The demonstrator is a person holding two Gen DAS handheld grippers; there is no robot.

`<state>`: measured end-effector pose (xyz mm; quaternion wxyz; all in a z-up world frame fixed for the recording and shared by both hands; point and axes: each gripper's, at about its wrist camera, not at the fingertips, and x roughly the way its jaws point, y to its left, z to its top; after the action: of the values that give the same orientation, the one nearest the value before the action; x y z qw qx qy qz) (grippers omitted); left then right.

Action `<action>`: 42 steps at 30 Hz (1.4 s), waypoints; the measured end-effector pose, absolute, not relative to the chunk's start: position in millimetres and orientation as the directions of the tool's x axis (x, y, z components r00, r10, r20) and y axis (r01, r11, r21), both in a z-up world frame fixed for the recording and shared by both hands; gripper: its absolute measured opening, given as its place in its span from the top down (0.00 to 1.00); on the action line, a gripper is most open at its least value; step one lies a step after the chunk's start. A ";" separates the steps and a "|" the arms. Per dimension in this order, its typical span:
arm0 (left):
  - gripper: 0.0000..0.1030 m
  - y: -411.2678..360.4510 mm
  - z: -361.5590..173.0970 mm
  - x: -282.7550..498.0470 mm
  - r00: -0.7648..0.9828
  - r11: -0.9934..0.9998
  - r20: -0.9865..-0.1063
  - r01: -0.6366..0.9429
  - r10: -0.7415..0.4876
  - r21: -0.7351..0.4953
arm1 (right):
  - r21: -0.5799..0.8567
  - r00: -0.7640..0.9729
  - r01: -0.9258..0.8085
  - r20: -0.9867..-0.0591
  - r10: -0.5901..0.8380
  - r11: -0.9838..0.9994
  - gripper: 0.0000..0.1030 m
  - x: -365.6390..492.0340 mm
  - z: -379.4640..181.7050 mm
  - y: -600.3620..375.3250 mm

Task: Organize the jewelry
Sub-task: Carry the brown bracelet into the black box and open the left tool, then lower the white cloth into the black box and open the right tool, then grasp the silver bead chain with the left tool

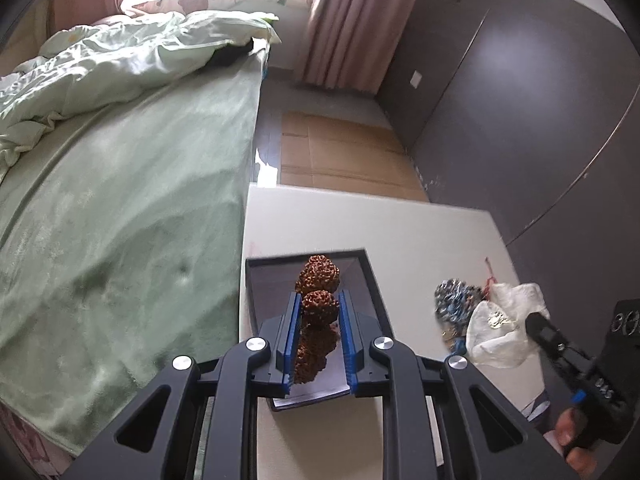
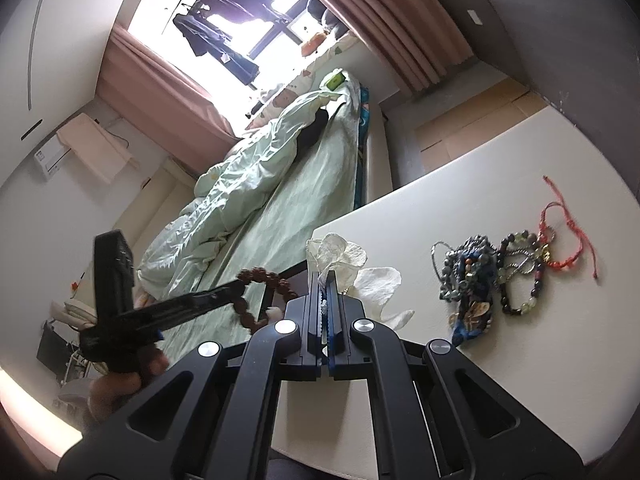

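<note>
Two fisheye wrist views, bedroom w/ a green bed beside a white worktop (image 1: 400, 232). Our left tongs (image 1: 319, 312) pinch a brown rough-bead bracelet (image 1: 318, 284) between blue pads; the loop stands edge-on, poking past the tips toward 12 o'clock. Directly beneath it lies a dark open box (image 1: 370, 276) near the worktop's bed-side edge; we can't tell if the beads touch its floor yet.

From the right wrist view, the right tongs (image 2: 326, 280) are pressed together on thin white tissue paper (image 2: 344, 254), which fans out at 12 to 2 o'clock. The left tool crosses at 9 o'clock w/ the bracelet ring dangling.

The remaining jewelry pile (image 2: 480, 272), dark beads, chains and a red cord bracelet (image 2: 560, 236), sits at 2 o'clock, well apart from the box.

To do this step well, we judge: centre the bracelet over the box interior, lower until the beads rest flat, then spread the tongs, so the loop doesn't roll over the rim. Keep the tissue off to 3 o'clock, clear of the box opening.
</note>
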<state>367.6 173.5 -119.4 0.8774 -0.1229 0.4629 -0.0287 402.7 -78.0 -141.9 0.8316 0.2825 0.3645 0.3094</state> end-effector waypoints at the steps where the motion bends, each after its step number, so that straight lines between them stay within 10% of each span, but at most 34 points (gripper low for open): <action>1: 0.82 168.1 -122.3 367.6 0.562 0.969 -0.806 -0.036 -0.184 -0.246 | 0.695 0.539 -0.311 -0.433 0.722 0.649 0.97 402.9 -142.1 -76.1; 5: 0.26 159.2 -114.5 357.4 0.610 0.973 -0.773 -0.014 -0.174 -0.230 | 0.696 0.528 -0.324 -0.429 0.733 0.641 0.97 403.7 -140.0 -67.2; 22: 0.24 226.0 -97.7 331.2 0.651 0.949 -0.751 -0.158 -0.107 -0.272 | 0.693 0.392 -0.413 -0.450 0.802 0.591 0.97 429.5 -136.6 18.7; 27: 0.21 232.6 -90.2 325.6 0.660 0.947 -0.746 -0.174 -0.092 -0.270 | 0.695 0.340 -0.374 -0.513 0.788 0.614 0.34 437.6 -149.9 33.8; 42: 0.21 176.7 -85.9 340.1 0.665 0.952 -0.731 -0.098 -0.153 -0.288 | 0.692 0.507 -0.181 -0.543 0.669 0.699 0.34 426.6 -156.1 -81.8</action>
<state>340.1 176.7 -85.9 0.8994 -0.1534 0.4090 -0.0154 426.6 -81.8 -156.1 0.8187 0.2884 0.4233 0.2595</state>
